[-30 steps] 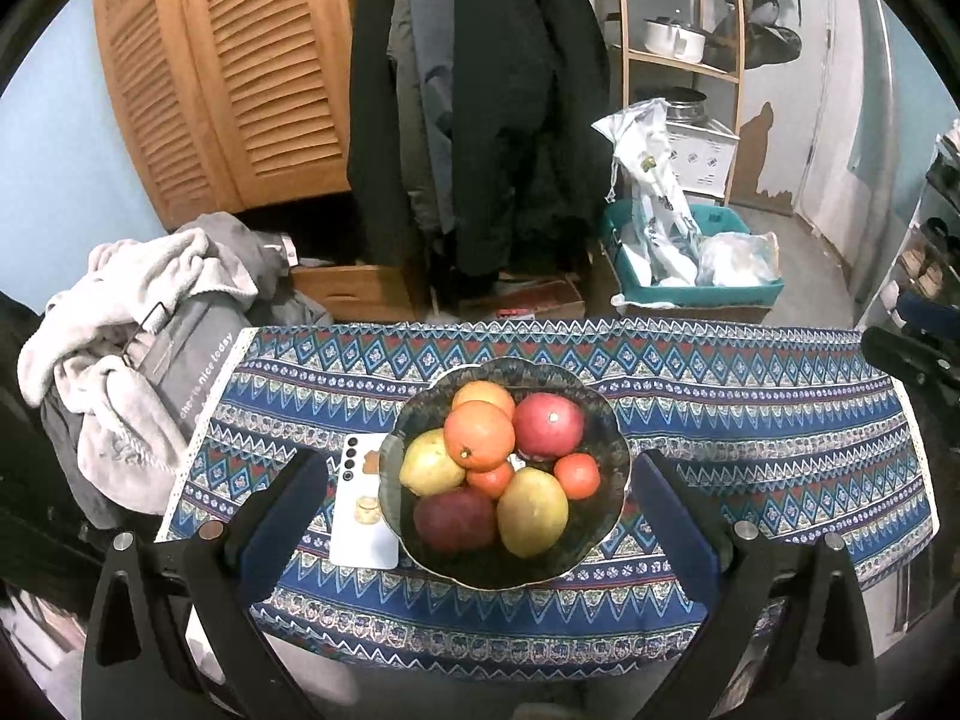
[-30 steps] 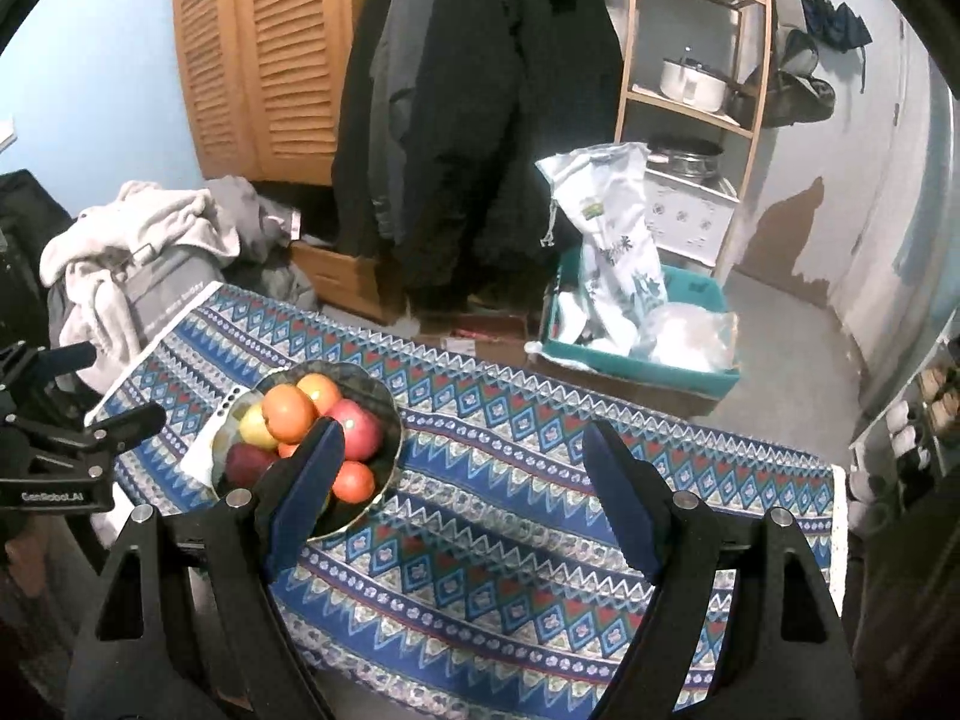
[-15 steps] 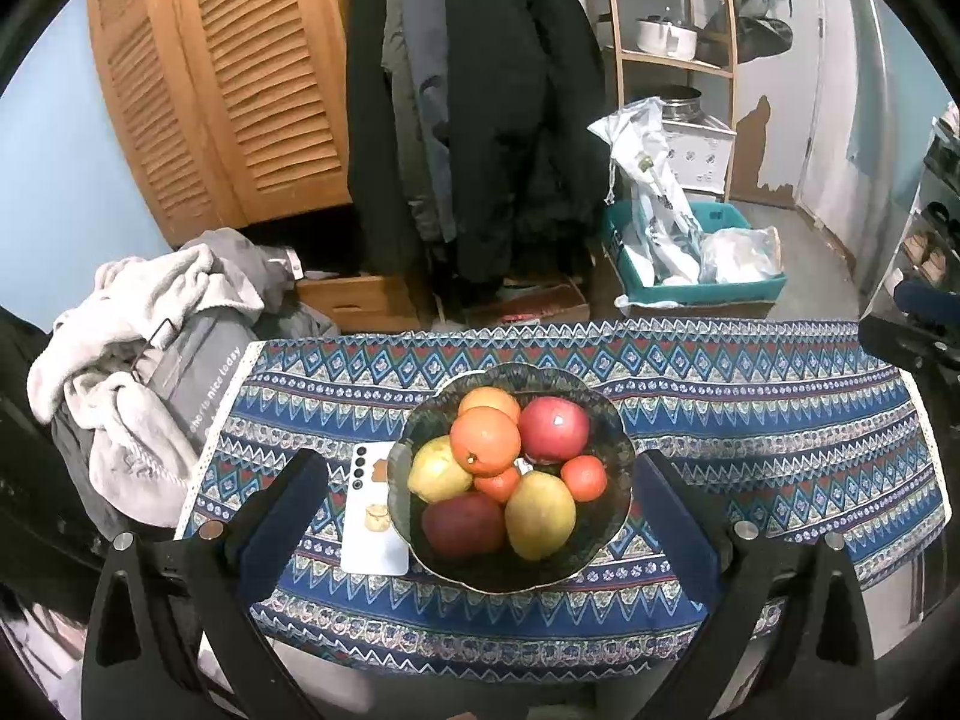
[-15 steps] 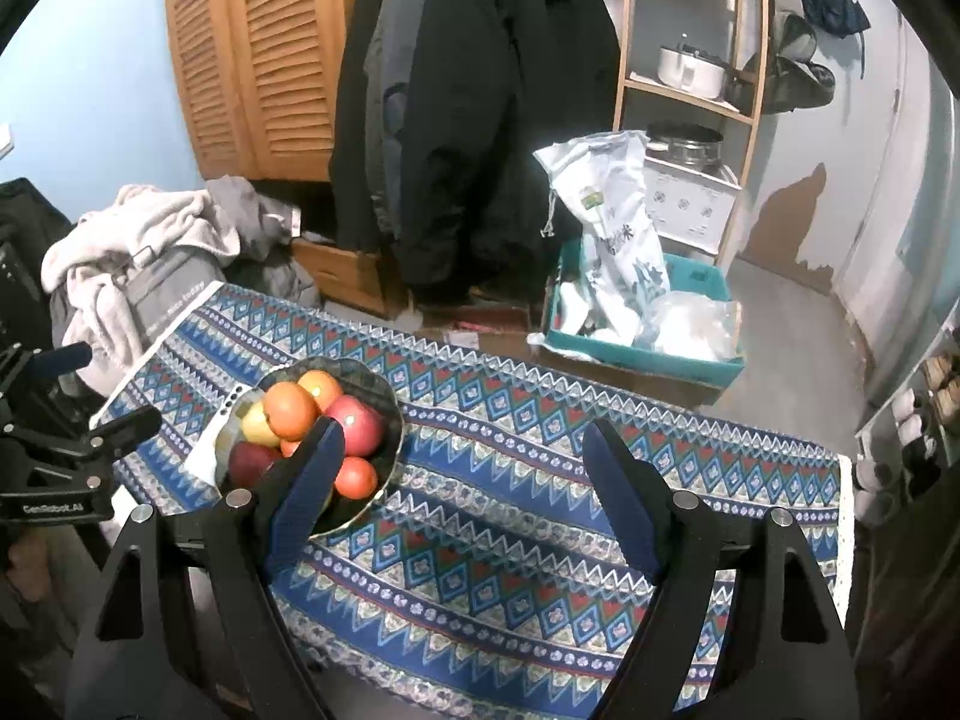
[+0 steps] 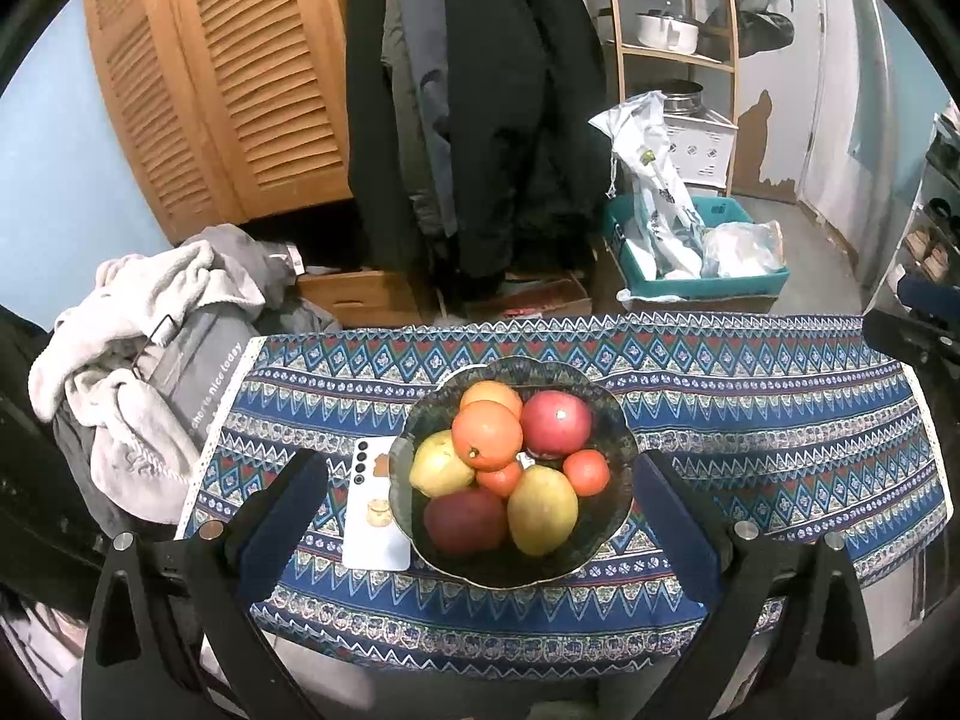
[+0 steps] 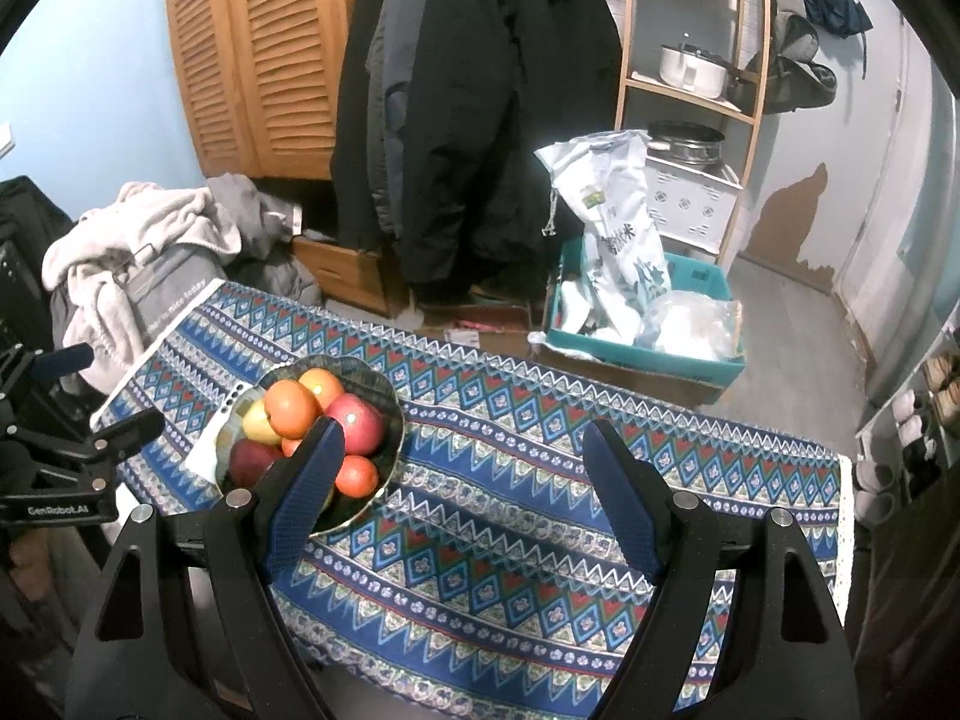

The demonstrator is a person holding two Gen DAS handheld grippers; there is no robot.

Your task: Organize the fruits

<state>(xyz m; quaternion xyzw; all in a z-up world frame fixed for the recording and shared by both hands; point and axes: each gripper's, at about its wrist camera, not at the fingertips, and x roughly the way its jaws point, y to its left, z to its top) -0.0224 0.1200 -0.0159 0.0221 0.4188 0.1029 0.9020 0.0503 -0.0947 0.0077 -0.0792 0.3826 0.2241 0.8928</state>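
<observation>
Fruits [image 5: 504, 474] sit heaped in a dark scalloped bowl [image 5: 618, 504] on the bench [image 5: 780, 420], which is draped in a blue patterned cloth: two oranges, two red apples, two yellow pears and a pair of small red-orange pieces, all inside the rim. Over the past second both cameras have drawn slightly nearer and tipped down, so the bowl fills a little more of the left view; nothing in the bowl has shifted, and a white phone [image 5: 375, 516] remains tucked against its left edge. With every piece gathered in the bowl and none loose on the cloth, the scene fits either fruit already collected or a pile about to be sorted out onto the bench; the pictures do not settle which.

Left gripper [image 5: 480, 516] hovers short of the bowl with its jaws spread wide, framing the bowl on either side in the view, holding nothing and touching nothing. Right gripper [image 6: 459, 501] hangs over the bare cloth to the right of the bowl, jaws likewise spread wide and empty; its left finger [image 6: 306, 486] overlaps the bowl's near rim in the view, though contact cannot be told.
</observation>
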